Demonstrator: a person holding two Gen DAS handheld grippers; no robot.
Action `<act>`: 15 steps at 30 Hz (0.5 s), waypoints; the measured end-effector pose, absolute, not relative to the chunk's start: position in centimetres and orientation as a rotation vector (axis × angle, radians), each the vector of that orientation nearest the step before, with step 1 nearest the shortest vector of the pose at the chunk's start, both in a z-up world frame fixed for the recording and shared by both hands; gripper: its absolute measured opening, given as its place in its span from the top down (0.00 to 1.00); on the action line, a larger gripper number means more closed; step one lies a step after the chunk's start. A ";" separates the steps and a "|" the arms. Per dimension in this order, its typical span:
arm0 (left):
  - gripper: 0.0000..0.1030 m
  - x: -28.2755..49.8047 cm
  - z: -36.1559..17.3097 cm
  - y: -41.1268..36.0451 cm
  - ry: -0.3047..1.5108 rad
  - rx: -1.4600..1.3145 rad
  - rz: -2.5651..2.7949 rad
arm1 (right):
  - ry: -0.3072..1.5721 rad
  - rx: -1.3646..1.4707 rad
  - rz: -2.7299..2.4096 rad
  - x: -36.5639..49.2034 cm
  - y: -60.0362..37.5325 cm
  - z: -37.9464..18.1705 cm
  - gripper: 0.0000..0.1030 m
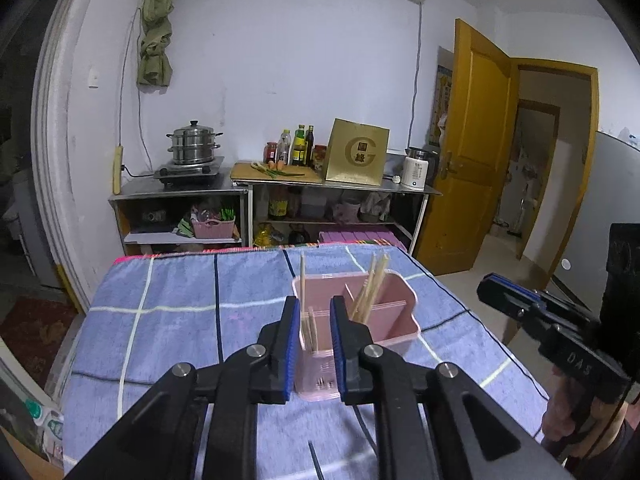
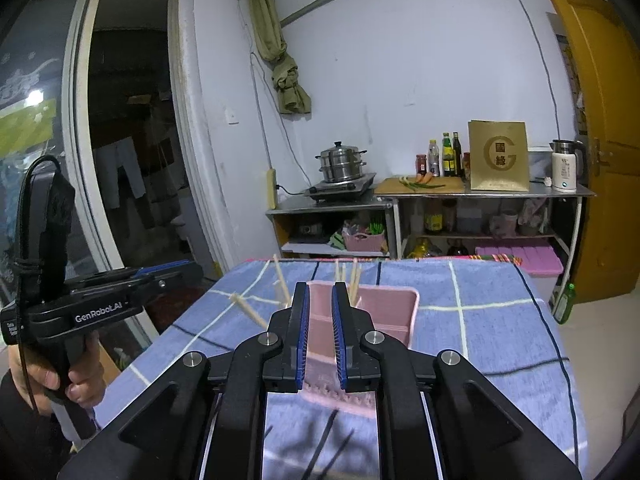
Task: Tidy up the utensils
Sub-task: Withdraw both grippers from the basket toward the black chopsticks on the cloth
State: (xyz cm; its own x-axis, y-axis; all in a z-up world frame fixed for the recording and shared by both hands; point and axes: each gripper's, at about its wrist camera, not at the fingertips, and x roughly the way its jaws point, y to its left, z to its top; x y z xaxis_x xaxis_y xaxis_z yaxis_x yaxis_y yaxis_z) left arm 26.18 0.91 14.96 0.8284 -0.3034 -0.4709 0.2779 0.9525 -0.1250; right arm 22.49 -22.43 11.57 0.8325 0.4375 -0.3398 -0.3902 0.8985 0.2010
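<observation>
Left gripper (image 1: 315,332): fingers parted, straddling the near end of the pink caddy (image 1: 394,322); whether the pads touch its walls cannot be told. Right gripper (image 2: 320,332): fingers likewise parted with a gap between them, nothing held, poised over the caddy's near rim.

Caddy stands upright on the table, divided into compartments. Chopsticks (image 1: 370,292) lean loosely in the rear compartment; a few more stand in the near one between the left fingers. In the right view, sticks at the caddy's left side look blurred, position uncertain.

Risks, as judged: the caddy looks light, and both tools crowd it. A sideways nudge from either finger could tip it or spill the leaning sticks. Protruding tips could catch on a finger. The soft cloth offers poor footing, so the caddy may slide.

Surface: blue checked cloth (image 1: 180,320) over the table, slightly wrinkled.

Room: steel shelving against the far wall carrying a steamer (image 1: 194,142) on a hob, bottles, cutting board, gold box (image 1: 357,152), kettle. Yellow door (image 1: 476,136) open at right.
</observation>
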 end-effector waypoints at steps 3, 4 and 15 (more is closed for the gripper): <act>0.85 23.8 14.0 1.2 0.506 -0.055 -0.306 | 0.400 0.125 0.435 20.7 -22.7 10.9 0.89; 0.85 22.8 13.4 1.3 0.509 -0.060 -0.307 | 0.401 0.126 0.438 20.1 -22.8 10.6 0.89; 0.85 17.5 7.5 2.4 0.582 -0.090 -0.300 | 0.470 0.096 0.398 15.3 -22.7 6.8 0.89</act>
